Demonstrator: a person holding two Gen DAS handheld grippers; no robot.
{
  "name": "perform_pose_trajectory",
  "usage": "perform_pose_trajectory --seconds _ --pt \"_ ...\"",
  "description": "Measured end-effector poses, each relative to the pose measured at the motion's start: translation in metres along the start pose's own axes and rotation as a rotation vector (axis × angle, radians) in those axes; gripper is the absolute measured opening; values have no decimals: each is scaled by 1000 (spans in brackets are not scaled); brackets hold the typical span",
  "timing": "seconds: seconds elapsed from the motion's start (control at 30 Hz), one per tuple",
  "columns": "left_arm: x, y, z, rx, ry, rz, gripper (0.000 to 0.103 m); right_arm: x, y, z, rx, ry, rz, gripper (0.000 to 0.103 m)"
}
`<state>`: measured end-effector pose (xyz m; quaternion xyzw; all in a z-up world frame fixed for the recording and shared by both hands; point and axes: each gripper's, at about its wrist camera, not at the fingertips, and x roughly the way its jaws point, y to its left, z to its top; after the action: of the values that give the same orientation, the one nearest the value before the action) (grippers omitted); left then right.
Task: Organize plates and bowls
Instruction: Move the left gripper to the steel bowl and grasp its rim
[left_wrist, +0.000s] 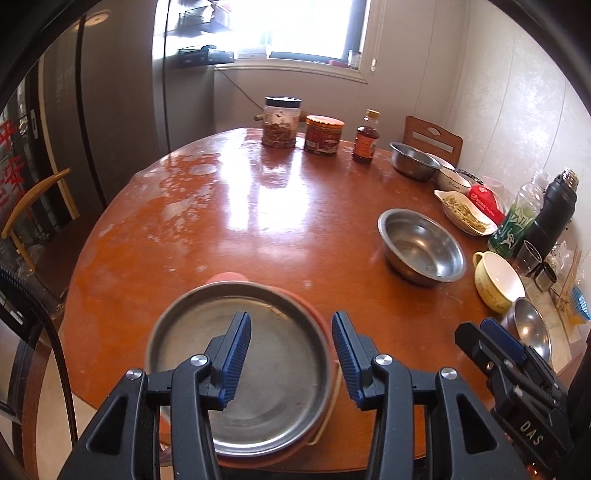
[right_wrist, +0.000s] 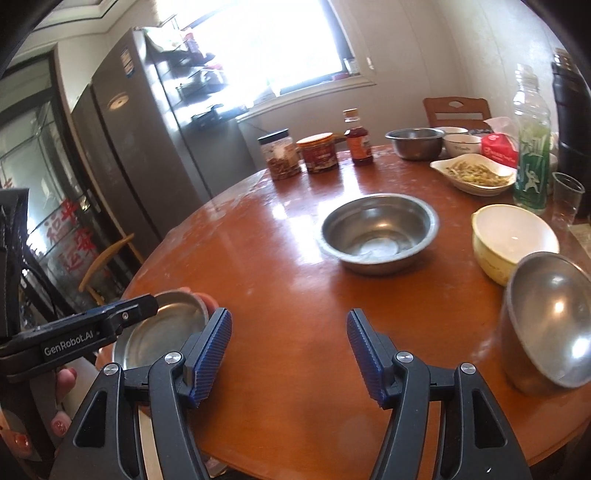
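**A:** At the near edge of the tabletop (left_wrist: 229, 206), your left tool (left_wrist: 291, 347) hangs over the steel plate (left_wrist: 258, 369), its jaws parted and pressing on nothing; the plate sits on a reddish dish (left_wrist: 317, 317) whose rim peeks out around it, and part of that stack overhangs the edge.

**B:** And your right tool (right_wrist: 290, 350) is released too, with only bare wood between its pads. Nothing is held on either side.

**A:** What worries me is that overhang. If you nudge the plate with a finger while moving off, the stack could tip over the edge.

**B:** Agreed. The tilted steel bowl (right_wrist: 546, 321) at the right edge looks unstable too; it leans against the yellow bowl (right_wrist: 513, 240), so a brush from your right tool could roll it. Steel on a glossy top will probably slide instead of staying put.

**A:** What's in the containers?

**B:** The steel bowl in the middle (right_wrist: 378, 232) looks empty apart from reflections. The yellow bowl shows a clean white inside. The white dish (right_wrist: 476, 173) towards the far right holds pale strips of food, so you'd best leave that one level. Behind it stand another steel bowl (right_wrist: 415, 142) and a white bowl (right_wrist: 461, 144); I can't see into either.

**A:** The jars (left_wrist: 280, 122) and the sauce bottle (left_wrist: 365, 138) at the far edge are closed and out of your way.
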<state>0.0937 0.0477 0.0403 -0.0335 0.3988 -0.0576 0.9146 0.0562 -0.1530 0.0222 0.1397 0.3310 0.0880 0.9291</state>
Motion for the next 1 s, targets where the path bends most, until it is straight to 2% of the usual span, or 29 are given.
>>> perform_pose_trajectory --seconds 0.3,0.57,0.73,0.8,1.0 --pt "26 -46 21 25 25 -42 46 2 -59 31 66 11 -63 68" --pt "50 -75 42 5 64 -74 46 6 -81 67 -17 70 -100 68" --pt "70 -86 54 -24 89 -81 46 27 -88 92 -71 149 -92 68" --pt "80 -89 57 -39 111 -82 46 39 -89 100 -94 178 -125 68" --pt "106 -90 64 -94 162 -97 46 79 -99 117 -128 254 -142 68"
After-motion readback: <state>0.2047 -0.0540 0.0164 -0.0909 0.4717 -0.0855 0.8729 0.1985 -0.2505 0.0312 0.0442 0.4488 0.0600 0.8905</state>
